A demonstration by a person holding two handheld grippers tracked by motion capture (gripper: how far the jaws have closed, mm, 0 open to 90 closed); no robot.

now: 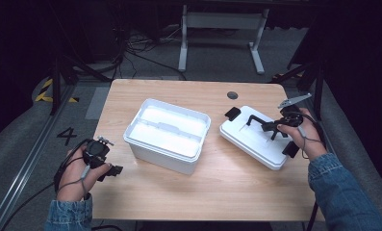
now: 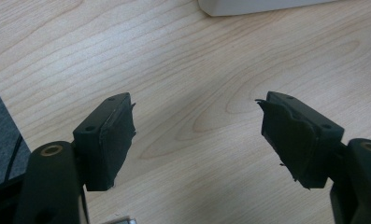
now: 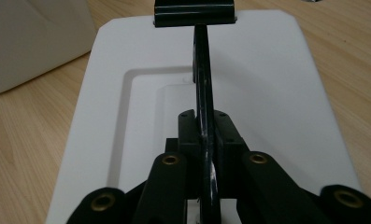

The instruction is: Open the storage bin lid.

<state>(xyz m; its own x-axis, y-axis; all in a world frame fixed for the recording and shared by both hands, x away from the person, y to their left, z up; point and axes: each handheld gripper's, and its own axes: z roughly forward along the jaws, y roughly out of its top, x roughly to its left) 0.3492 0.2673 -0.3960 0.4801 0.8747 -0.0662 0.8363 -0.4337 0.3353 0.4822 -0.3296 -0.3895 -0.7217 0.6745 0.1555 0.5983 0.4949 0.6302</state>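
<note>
Clamping lid handle [image 3: 203, 93]: right hand-held gripper [image 3: 204, 135] | left hand-held gripper [image 2: 197, 135]: apart over bare table [image 2: 183, 60]

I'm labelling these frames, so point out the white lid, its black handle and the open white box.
white lid [image 1: 250, 137]: high view, bare flat top left of the handle.
black handle [image 3: 202, 79]: right gripper view, upright bar above the right tool's pads.
open white box [image 1: 160, 153]: high view, near outer wall.
</note>
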